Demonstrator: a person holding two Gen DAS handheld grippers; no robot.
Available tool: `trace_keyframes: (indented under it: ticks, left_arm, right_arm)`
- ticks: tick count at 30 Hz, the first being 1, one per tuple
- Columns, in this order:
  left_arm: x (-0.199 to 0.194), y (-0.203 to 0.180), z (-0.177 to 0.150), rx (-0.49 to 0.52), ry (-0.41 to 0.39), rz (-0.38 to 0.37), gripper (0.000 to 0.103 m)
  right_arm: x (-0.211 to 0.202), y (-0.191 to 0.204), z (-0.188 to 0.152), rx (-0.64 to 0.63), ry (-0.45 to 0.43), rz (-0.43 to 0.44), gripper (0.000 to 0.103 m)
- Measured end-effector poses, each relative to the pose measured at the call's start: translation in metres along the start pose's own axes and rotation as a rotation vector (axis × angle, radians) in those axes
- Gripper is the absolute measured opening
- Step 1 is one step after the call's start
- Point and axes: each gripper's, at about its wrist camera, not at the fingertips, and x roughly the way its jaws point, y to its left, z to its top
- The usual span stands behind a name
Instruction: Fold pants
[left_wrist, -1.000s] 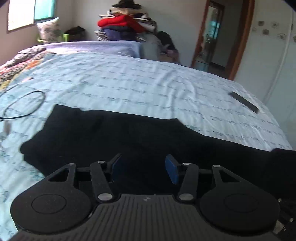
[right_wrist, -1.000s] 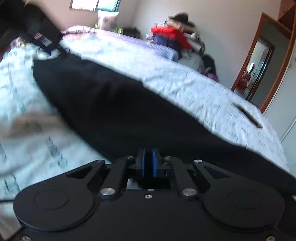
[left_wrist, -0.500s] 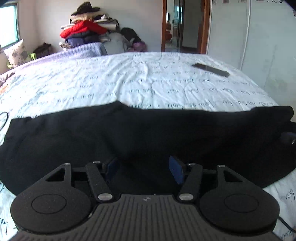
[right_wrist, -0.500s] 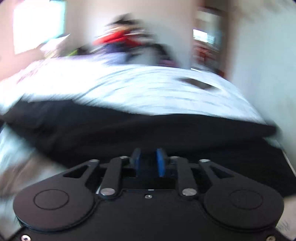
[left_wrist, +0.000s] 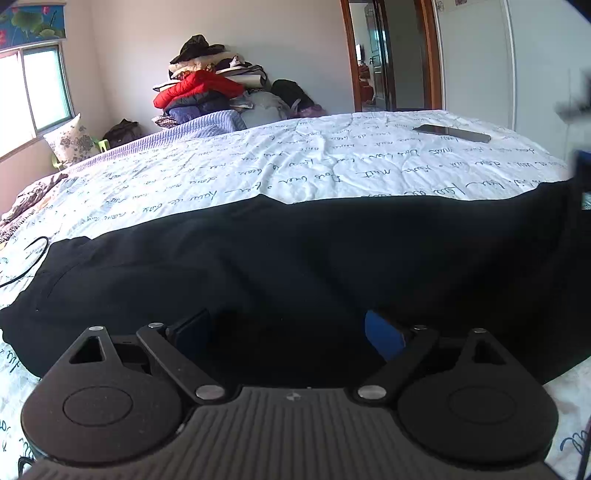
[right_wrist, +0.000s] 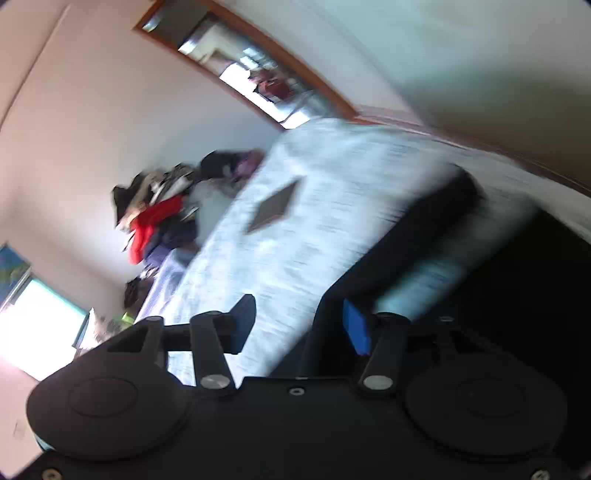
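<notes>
Black pants (left_wrist: 295, 266) lying in a long band across the near half of the bed (left_wrist: 332, 162), running from 9 o'clock to 3 o'clock in the left wrist view, seemingly folded lengthwise already.

Left gripper (left_wrist: 288, 332) hovering low over the near edge of the cloth, jaws having just been opening wide; blue pads (left_wrist: 382, 334) clear of the fabric, nothing between them.

Right gripper (right_wrist: 295, 326) rolled hard over, view tilted and smeared with motion blur. Jaws having just been opening, standing part open, nothing pinched; pant end (right_wrist: 424, 240) trailing off toward 1 o'clock past the right-hand pad.

Phone-like dark slab (left_wrist: 452, 133) resting on the sheet at 1 o'clock, well apart from the pants. Black cable (left_wrist: 33, 254) looping at 9 o'clock, just beside the waistband end.

Risks, judged from here:
- Closing on the top layer only, leaving the lower layer behind and skewing the fold.
- Snagging the cable while gathering the 9 o'clock end.
- Grabbing bedsheet along with cloth, black-on-black edges being hard to read.
- Regripping while rolled, twisting the leg end.
</notes>
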Motion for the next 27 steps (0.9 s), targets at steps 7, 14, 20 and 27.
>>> trace_keyframes:
  ticks: [7, 14, 20, 27]
  left_arm:
    - [0.003, 0.009, -0.001, -0.048, 0.014, -0.017, 0.1]
    - [0.004, 0.01, -0.002, -0.052, 0.014, -0.027, 0.101]
    - [0.005, 0.009, -0.001, -0.051, 0.014, -0.036, 0.102]
    - [0.005, 0.009, -0.001, -0.053, 0.014, -0.038, 0.102]
  right_arm:
    - [0.064, 0.096, 0.01, -0.312, 0.024, 0.061, 0.067]
    - [-0.019, 0.009, -0.004, -0.196, -0.129, -0.037, 0.079]
    - [-0.038, -0.063, -0.023, 0.052, -0.041, -0.089, 0.078]
    - [0.04, 0.01, 0.008, -0.105, 0.008, -0.029, 0.007]
